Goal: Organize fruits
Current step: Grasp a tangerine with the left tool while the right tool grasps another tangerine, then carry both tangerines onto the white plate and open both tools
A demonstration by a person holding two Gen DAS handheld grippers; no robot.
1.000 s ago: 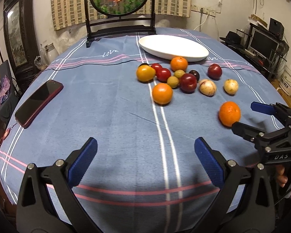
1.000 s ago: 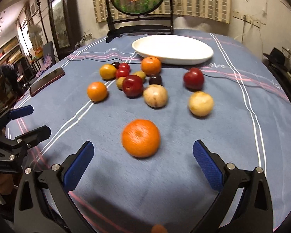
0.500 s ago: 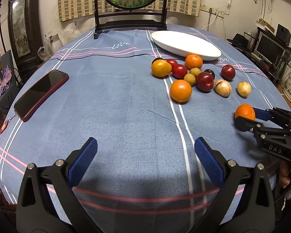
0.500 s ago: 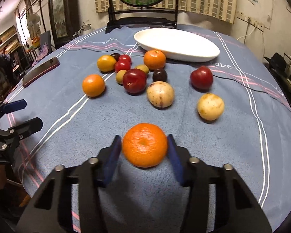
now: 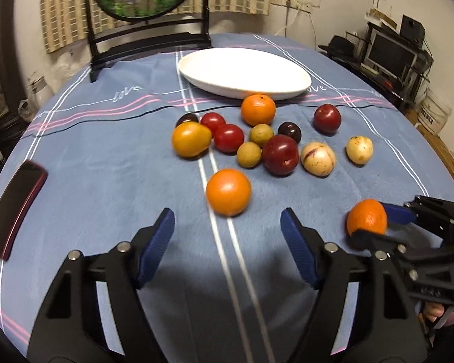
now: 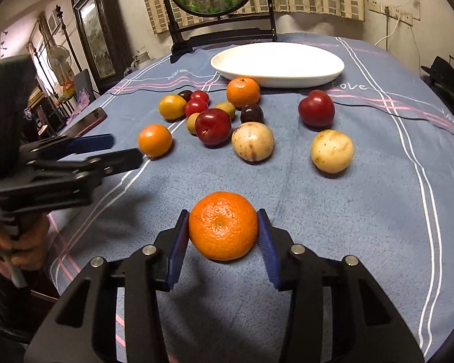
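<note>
The right gripper point(image 6: 224, 227) is clamped on a mandarin point(image 6: 223, 225), its ribbed blue pads point(image 6: 178, 242) pressing flat against both sides of the dimpled, glossy peel; in the left wrist view the same fruit point(image 5: 366, 217) sits between the black fingers just above the cloth. The left gripper point(image 5: 227, 242) hangs with its jaws spread wide, holding and touching nothing, and a smooth orange point(image 5: 228, 191) lies on the cloth just ahead of its tips. The table is covered by a soft, napped blue tablecloth point(image 6: 363, 211) crossed with white and pink stripes. Farther back lie the remaining fruits in a loose cluster: a dark red plum point(image 6: 213, 126), a pale speckled round fruit point(image 6: 252, 141), another pale one point(image 6: 332, 151) set apart, a red plum point(image 6: 316, 108) and a second mandarin point(image 6: 243, 92) near a shallow, smooth white oval dish point(image 6: 333, 74). A dark red phone point(image 5: 15, 208) rests at the left edge.
</note>
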